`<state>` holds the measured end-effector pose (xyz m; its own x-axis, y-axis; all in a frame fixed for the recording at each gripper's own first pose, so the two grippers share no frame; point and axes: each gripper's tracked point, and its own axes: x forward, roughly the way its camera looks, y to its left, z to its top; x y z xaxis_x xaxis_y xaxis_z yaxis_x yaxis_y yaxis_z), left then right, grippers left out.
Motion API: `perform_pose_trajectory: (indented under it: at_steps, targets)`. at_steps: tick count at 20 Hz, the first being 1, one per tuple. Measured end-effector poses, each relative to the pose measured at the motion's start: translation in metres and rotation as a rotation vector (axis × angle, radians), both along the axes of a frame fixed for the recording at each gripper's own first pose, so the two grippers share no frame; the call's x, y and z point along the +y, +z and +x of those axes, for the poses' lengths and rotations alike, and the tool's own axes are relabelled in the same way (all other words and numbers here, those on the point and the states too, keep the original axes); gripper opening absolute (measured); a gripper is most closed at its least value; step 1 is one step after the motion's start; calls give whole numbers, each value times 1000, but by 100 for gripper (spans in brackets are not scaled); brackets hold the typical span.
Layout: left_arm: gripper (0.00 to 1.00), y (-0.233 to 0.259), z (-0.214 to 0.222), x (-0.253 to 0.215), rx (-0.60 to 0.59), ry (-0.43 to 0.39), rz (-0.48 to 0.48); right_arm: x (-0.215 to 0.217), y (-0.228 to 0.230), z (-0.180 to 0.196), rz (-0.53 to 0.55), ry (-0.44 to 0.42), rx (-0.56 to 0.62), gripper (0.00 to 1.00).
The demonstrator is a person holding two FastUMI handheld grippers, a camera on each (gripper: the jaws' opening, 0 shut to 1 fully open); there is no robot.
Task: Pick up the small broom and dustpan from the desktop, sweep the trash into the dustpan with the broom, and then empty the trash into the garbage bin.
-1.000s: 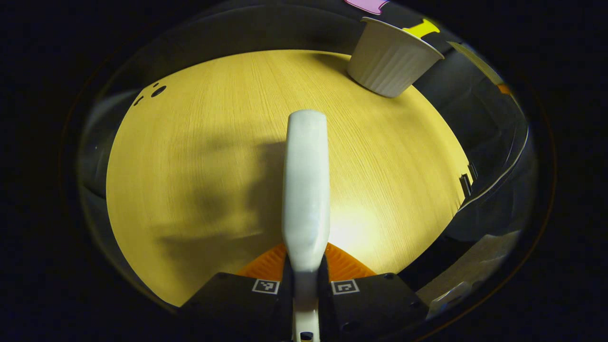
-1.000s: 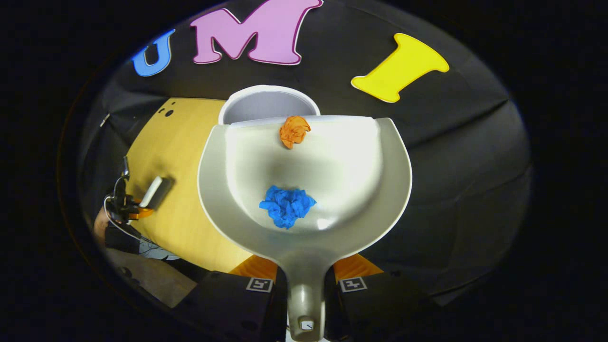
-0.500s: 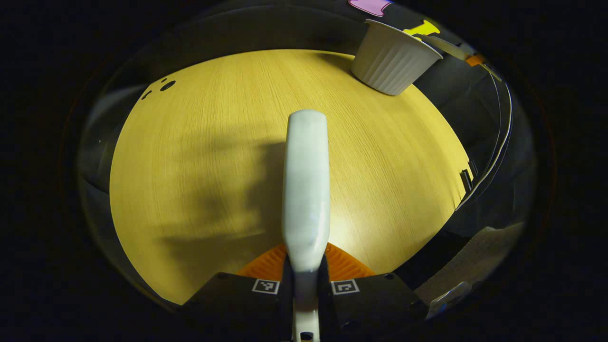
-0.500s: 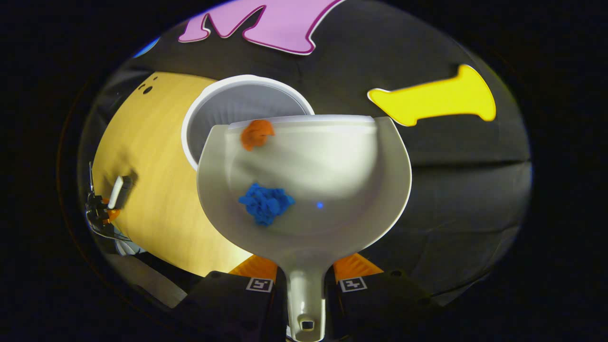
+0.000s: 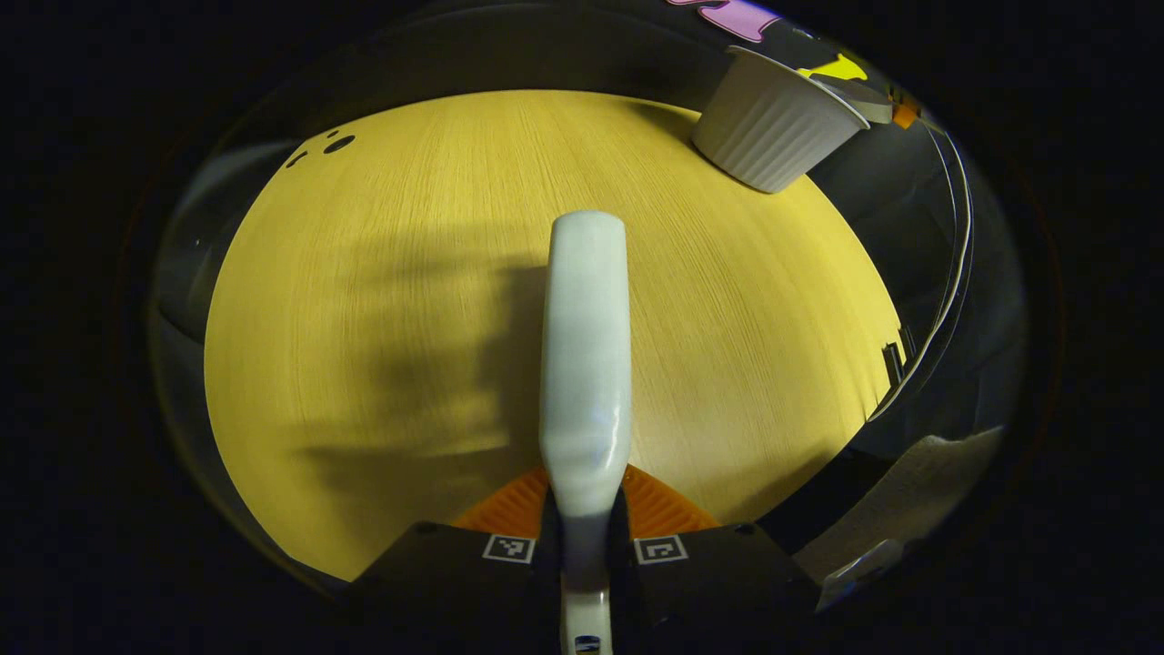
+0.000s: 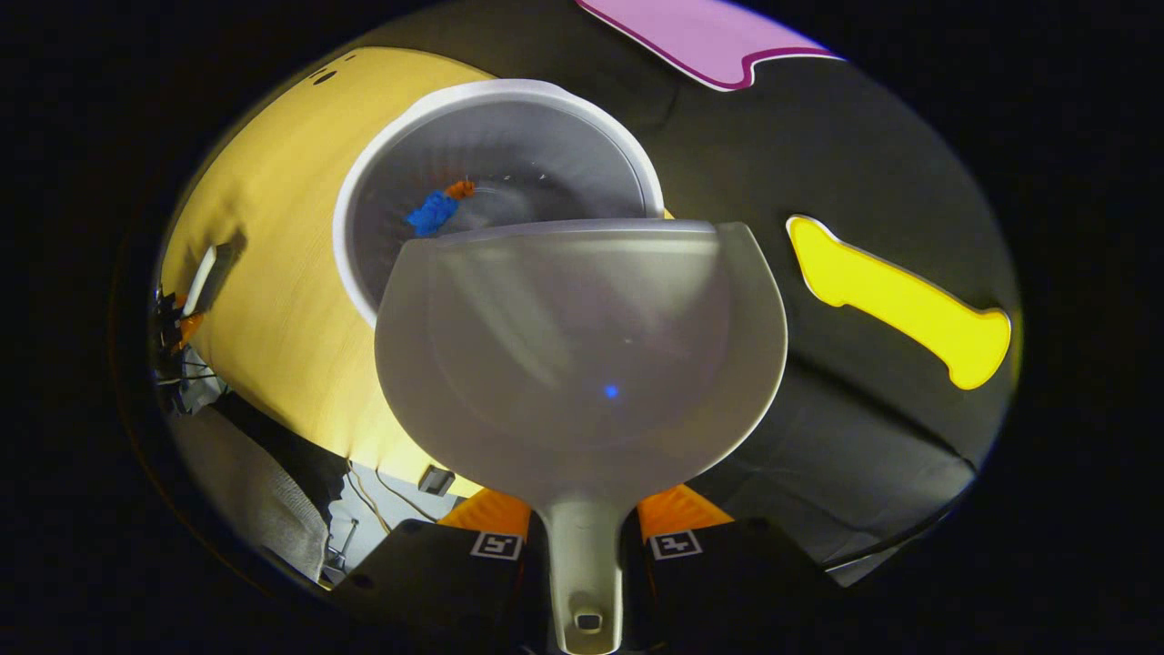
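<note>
The left gripper view looks forward and down along the left gripper from above the worktop, whose yellow wood surface spreads wide below it; the broom handle runs up the middle, close to the lens. The white garbage bin stands far off at the upper right, seen from the side. The right gripper view rides the right gripper and faces steeply down over the dustpan, very near, into the open garbage bin just beyond it. Both views share the bin and the worktop; the right gripper view also catches the left gripper, small, at its left edge.
</note>
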<state>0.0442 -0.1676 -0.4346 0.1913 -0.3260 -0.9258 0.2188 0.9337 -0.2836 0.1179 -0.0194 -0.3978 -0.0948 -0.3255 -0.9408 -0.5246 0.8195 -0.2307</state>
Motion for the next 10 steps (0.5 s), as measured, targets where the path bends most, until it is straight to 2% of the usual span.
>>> perform_pose_trajectory:
  at_steps: [3, 6, 10]
  targets:
    - [24, 1, 4, 1, 1, 3, 5, -2, -4, 3, 1, 12, 2, 36]
    - [25, 0, 10, 0, -3, 4, 12, -8, -4, 5, 26, -14, -35, 36]
    - [25, 0, 14, 1, -11, -18, 34, -15, 10, -3, 140, -118, -144, 35]
